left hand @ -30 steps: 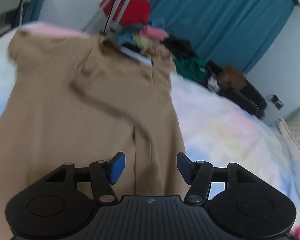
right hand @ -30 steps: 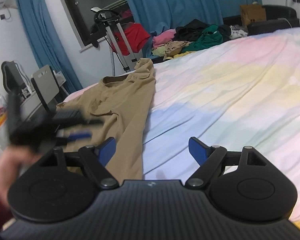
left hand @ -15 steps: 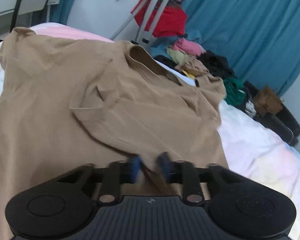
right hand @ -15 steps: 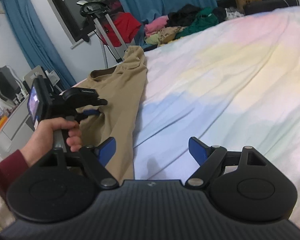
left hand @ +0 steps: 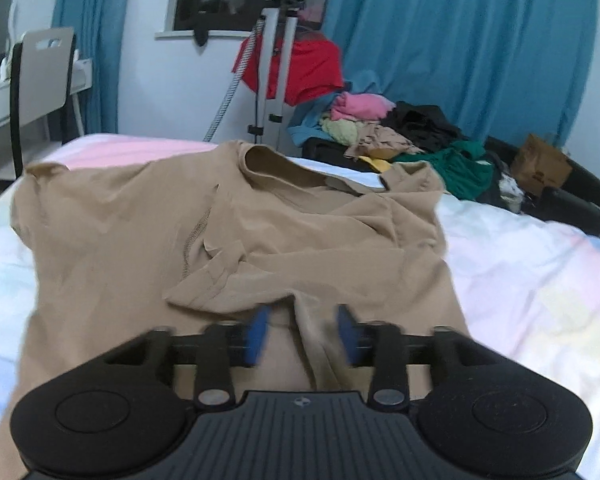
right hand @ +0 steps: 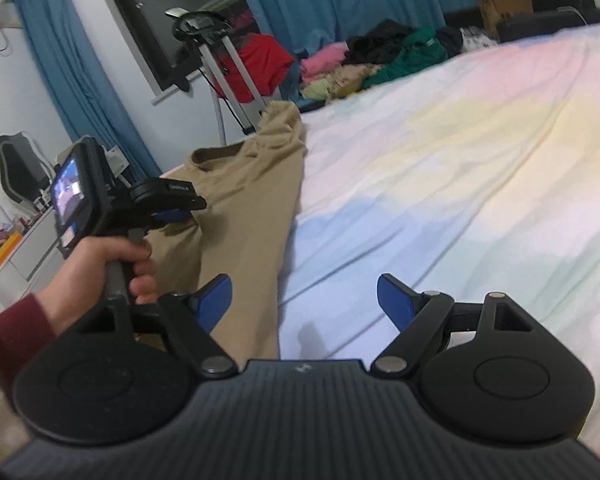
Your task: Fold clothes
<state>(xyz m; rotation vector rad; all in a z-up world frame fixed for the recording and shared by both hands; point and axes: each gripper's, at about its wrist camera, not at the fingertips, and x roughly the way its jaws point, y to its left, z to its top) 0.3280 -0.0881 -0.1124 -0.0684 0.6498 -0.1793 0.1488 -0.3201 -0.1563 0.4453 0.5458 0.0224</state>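
A tan T-shirt lies on the pastel bed sheet, its right sleeve folded inward over the body. My left gripper is open, its blurred blue pads apart over a fold of the shirt's lower part, holding nothing. In the right wrist view the shirt lies at the left, and the left gripper hovers over it in a hand. My right gripper is wide open and empty above the sheet, beside the shirt's right edge.
A pile of mixed clothes lies beyond the bed's far edge. A stand with a red garment is behind it. A chair and desk are at the left. Blue curtains cover the back wall.
My left gripper was nearly shut half a second ago and has opened; it has drawn back with its view swinging right. The right gripper stayed open and shifted slightly.
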